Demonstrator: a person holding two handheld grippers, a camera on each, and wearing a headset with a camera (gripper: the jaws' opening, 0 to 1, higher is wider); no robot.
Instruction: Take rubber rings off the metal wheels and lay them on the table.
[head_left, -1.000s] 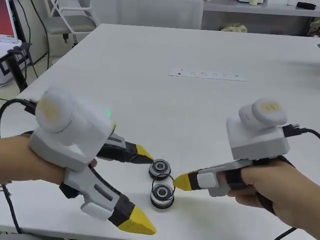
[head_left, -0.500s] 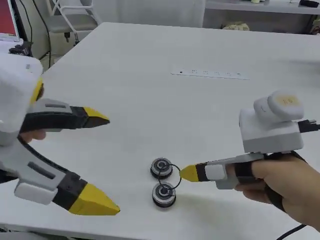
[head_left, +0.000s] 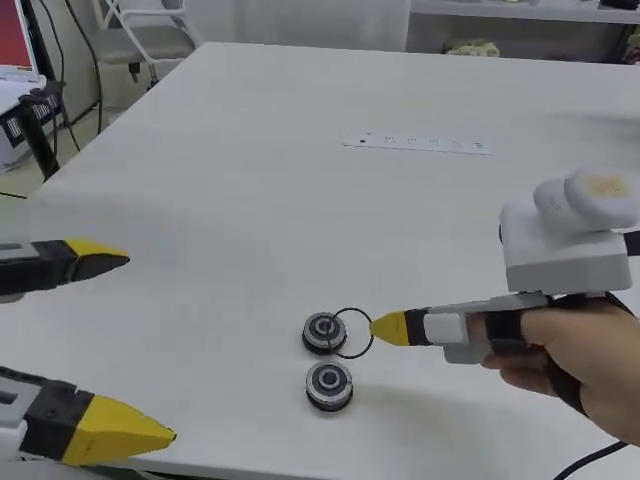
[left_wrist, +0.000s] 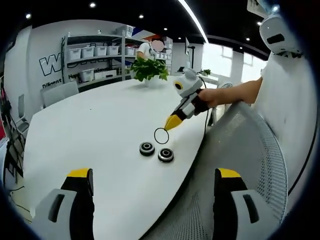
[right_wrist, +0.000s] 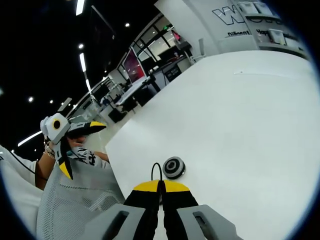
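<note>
Near the table's (head_left: 250, 150) front edge, head view: my right tool (head_left: 378, 327) is pressed together on a rubber ring (head_left: 351, 334) beside two metal wheels (head_left: 323, 333), and my left tool (head_left: 150, 347) is spread wide.

Left gripper view: the ring (left_wrist: 161, 136) hangs upright from the right tool (left_wrist: 170, 124), above both wheels (left_wrist: 147, 148).

Right gripper view: my jaws pinch the ring (right_wrist: 155, 170) beside one wheel (right_wrist: 173, 167).
</note>
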